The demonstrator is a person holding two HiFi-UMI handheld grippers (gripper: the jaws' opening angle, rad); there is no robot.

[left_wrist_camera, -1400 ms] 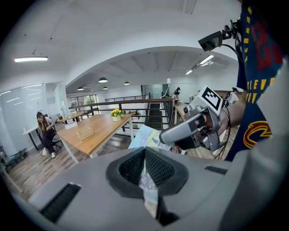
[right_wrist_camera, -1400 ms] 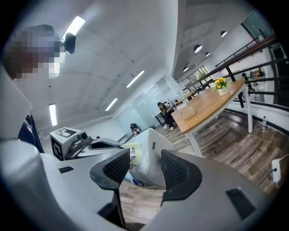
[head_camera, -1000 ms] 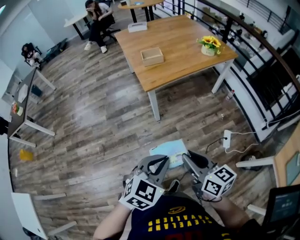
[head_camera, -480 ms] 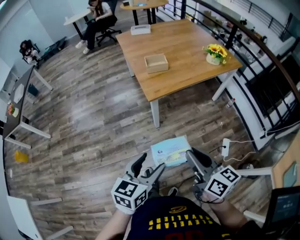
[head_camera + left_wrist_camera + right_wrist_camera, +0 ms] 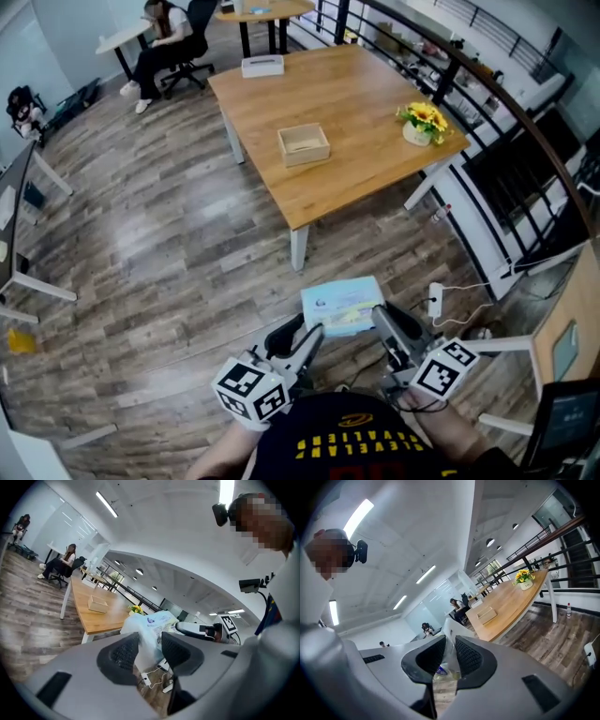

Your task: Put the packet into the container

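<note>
A pale blue and white packet (image 5: 342, 305) hangs between my two grippers, close to my body, above the wood floor. My right gripper (image 5: 387, 324) is shut on its right edge, and the film is pinched between the pads (image 5: 449, 657). My left gripper (image 5: 302, 336) is at the packet's lower left corner. Its jaws are closing with the packet (image 5: 152, 625) between them, and I see no firm pinch. The container, a shallow wooden box (image 5: 304, 144), sits on the big wooden table (image 5: 366, 84) ahead, and it also shows in the left gripper view (image 5: 97, 603) and the right gripper view (image 5: 486, 614).
A pot of yellow flowers (image 5: 420, 120) and a white box (image 5: 262, 65) share the table. A power strip (image 5: 435, 300) with cables lies on the floor at the right. A black railing (image 5: 487, 94) runs behind the table. A person (image 5: 161, 42) sits at a far desk.
The table and box have come nearer in the head view. My left gripper's jaws, shut a second ago, have spread and now stand around the packet's corner. The right grip is unchanged.
</note>
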